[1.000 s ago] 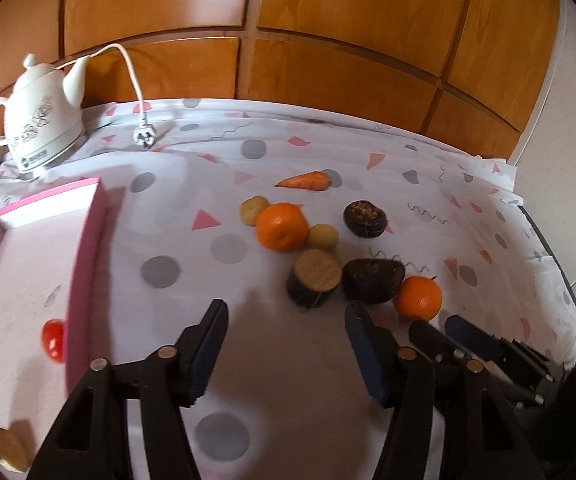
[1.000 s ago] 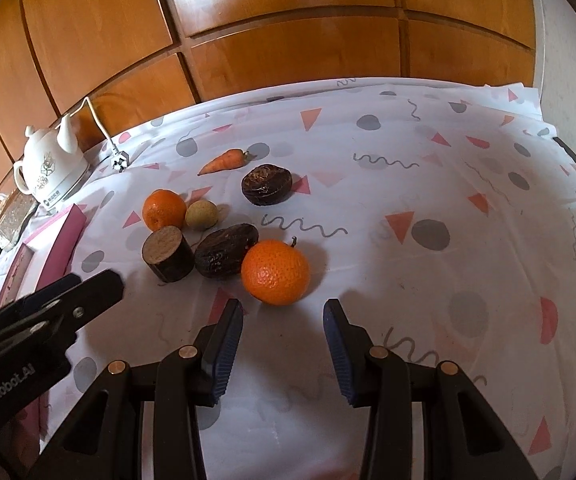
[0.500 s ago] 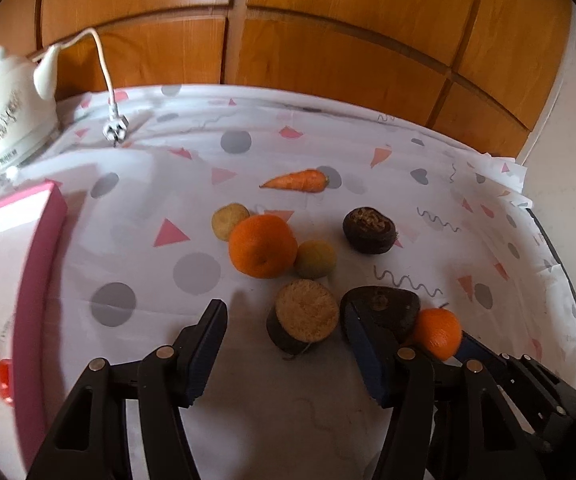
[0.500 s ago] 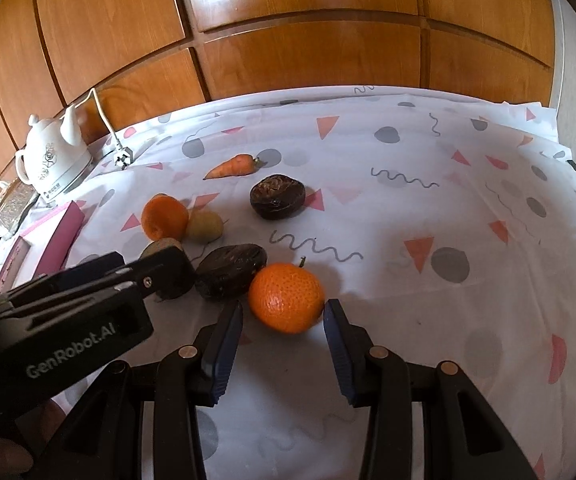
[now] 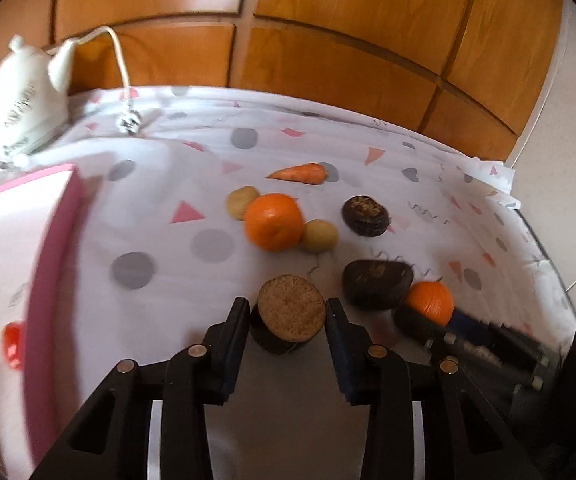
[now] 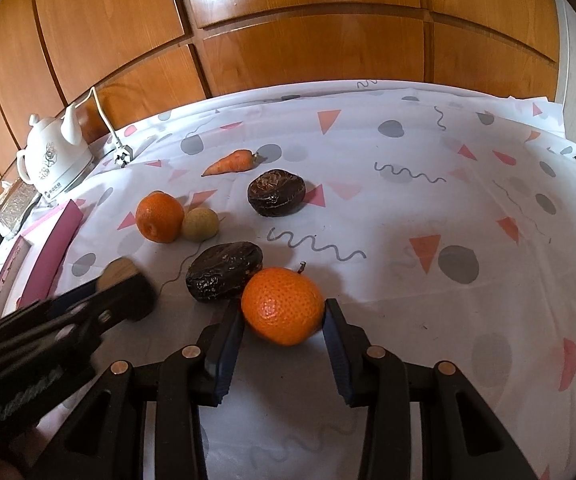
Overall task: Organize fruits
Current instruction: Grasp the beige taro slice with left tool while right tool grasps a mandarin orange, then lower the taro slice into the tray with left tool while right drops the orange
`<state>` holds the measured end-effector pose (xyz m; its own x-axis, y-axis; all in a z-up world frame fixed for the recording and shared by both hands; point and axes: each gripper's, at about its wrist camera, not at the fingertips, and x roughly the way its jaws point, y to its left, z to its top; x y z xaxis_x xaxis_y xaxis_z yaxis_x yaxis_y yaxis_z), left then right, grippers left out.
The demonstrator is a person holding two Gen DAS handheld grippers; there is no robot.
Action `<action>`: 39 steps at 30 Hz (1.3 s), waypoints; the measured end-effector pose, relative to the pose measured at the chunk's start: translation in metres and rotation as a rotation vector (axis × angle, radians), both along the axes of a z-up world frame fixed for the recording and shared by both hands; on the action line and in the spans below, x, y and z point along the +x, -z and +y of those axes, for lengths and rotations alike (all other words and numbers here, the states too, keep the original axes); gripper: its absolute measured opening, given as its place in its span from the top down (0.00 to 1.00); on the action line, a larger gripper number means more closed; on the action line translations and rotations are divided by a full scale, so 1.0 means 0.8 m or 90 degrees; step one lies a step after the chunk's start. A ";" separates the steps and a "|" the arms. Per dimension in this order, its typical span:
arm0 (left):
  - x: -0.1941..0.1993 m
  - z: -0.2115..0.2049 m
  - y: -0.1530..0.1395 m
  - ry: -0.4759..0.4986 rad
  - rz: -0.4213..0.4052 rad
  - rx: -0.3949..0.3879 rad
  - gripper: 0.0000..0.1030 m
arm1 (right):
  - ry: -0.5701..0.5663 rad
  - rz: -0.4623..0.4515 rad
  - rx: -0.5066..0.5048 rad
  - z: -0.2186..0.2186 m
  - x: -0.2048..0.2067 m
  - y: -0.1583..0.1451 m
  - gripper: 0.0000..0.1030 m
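In the left wrist view my left gripper is open, its fingers on either side of a dark cut fruit with a brown flat face. In the right wrist view my right gripper is open around an orange, the pads close to its sides. Another orange, two small tan fruits, two dark wrinkled fruits and a carrot lie on the patterned cloth. A pink tray at the left holds a red fruit.
A white teapot with a cord and plug stands at the back left. Wooden panels rise behind the table. The table's right edge is near the fruits.
Both grippers have moved forward. The left one has narrowed around the cut dark fruit, and the right one now has the orange between its fingers.
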<state>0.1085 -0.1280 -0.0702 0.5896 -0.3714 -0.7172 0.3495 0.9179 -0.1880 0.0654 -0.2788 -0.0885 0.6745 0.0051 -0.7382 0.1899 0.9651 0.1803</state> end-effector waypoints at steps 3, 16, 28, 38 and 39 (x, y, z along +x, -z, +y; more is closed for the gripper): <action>-0.008 0.004 0.008 -0.007 -0.017 0.014 0.62 | -0.001 -0.003 0.006 -0.001 0.000 0.001 0.61; -0.001 0.000 0.020 -0.017 -0.007 0.037 0.65 | 0.000 -0.001 -0.006 0.001 0.001 0.004 0.61; -0.004 0.000 0.021 -0.012 -0.015 0.038 0.66 | 0.000 0.000 -0.016 0.003 0.001 0.005 0.61; -0.007 0.002 0.018 -0.010 -0.015 0.043 0.66 | -0.002 0.000 -0.023 0.004 0.000 0.004 0.61; -0.008 0.002 0.017 -0.010 -0.016 0.044 0.66 | -0.003 0.001 -0.025 0.004 0.000 0.004 0.61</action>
<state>0.1017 -0.1260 -0.0836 0.6125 -0.3128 -0.7260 0.3392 0.9335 -0.1160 0.0656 -0.2753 -0.0917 0.6738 -0.0204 -0.7386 0.1857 0.9722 0.1426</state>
